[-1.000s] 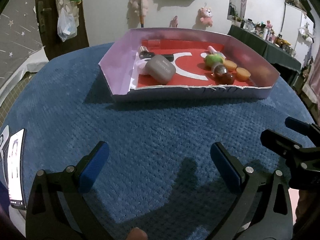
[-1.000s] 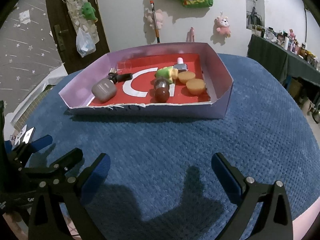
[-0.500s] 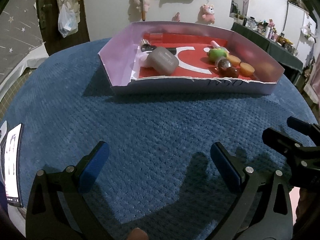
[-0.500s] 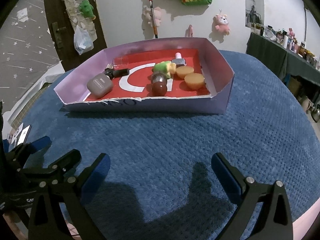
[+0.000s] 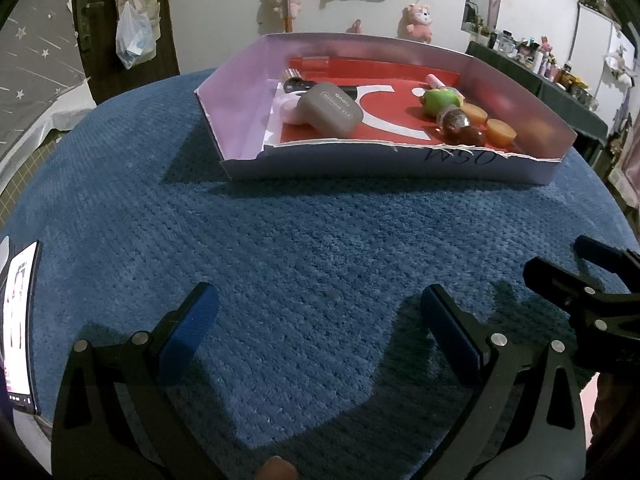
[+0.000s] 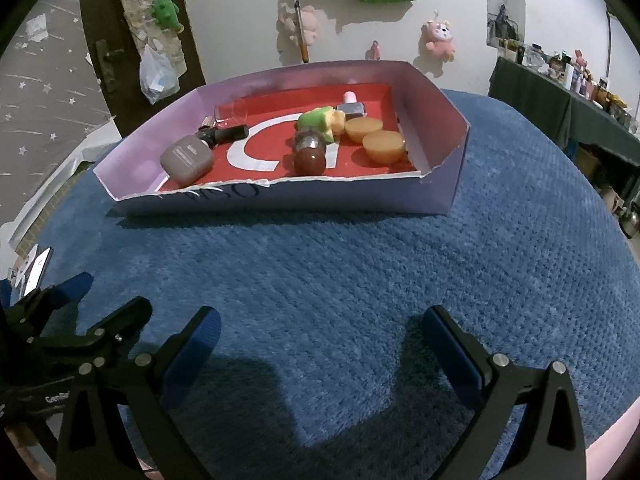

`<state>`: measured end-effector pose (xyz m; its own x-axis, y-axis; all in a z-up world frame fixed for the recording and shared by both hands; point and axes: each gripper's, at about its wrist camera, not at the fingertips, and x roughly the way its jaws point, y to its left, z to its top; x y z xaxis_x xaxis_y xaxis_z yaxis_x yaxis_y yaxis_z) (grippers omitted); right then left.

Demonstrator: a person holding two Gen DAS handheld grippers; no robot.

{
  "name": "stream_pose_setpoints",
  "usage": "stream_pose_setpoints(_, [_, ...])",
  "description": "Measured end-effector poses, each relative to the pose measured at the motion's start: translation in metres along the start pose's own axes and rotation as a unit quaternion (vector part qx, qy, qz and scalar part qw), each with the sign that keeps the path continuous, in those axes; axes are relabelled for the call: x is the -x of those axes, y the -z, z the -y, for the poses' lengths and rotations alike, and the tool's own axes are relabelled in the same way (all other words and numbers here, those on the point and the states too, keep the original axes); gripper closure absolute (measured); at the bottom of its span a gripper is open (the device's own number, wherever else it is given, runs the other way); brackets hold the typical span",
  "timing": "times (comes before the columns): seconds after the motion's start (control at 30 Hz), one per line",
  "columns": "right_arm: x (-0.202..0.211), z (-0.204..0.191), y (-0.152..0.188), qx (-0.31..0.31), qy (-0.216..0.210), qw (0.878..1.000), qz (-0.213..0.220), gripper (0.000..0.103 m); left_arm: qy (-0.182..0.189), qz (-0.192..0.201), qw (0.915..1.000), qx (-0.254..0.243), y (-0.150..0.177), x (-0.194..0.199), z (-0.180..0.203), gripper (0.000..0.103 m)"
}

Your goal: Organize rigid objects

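Note:
A shallow lilac cardboard box (image 5: 240, 92) (image 6: 444, 196) with a red floor sits on the far half of the blue carpeted table. Inside lie a grey case (image 5: 331, 109) (image 6: 186, 159), a black cylinder (image 6: 226, 135), a green toy (image 5: 436, 100) (image 6: 318, 120), a dark brown ball (image 5: 466, 135) (image 6: 310, 161), two tan round cups (image 5: 501, 131) (image 6: 383, 145) and a pink-capped bottle (image 6: 351, 106). My left gripper (image 5: 318, 320) is open over bare carpet near the front edge. Alongside it, my right gripper (image 6: 320, 334) is open too, holding nothing.
A phone (image 5: 18, 320) (image 6: 36, 270) lies at the table's left edge. Each gripper shows in the other's view: the right gripper (image 5: 588, 280) and the left gripper (image 6: 76, 320). A dark side table with bottles (image 6: 560, 92) stands at the far right, a door (image 5: 92, 20) at the back left.
Both grippers have drifted slightly, so the box now sits a little nearer and lower in each view. Both stay open; nothing was picked up or released.

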<state>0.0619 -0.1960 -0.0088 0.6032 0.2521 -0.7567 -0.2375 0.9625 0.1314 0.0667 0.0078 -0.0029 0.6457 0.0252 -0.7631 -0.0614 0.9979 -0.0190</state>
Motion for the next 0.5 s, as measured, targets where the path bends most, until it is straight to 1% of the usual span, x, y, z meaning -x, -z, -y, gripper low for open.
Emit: stream_pose_setpoints(0.5, [-0.0030,-0.0032,0.0029,0.011,0.015,1.000,0.002,0.000,-0.002,0.003,1.0000,-0.002,0.0009,-0.0004,-0.0002,0.000])
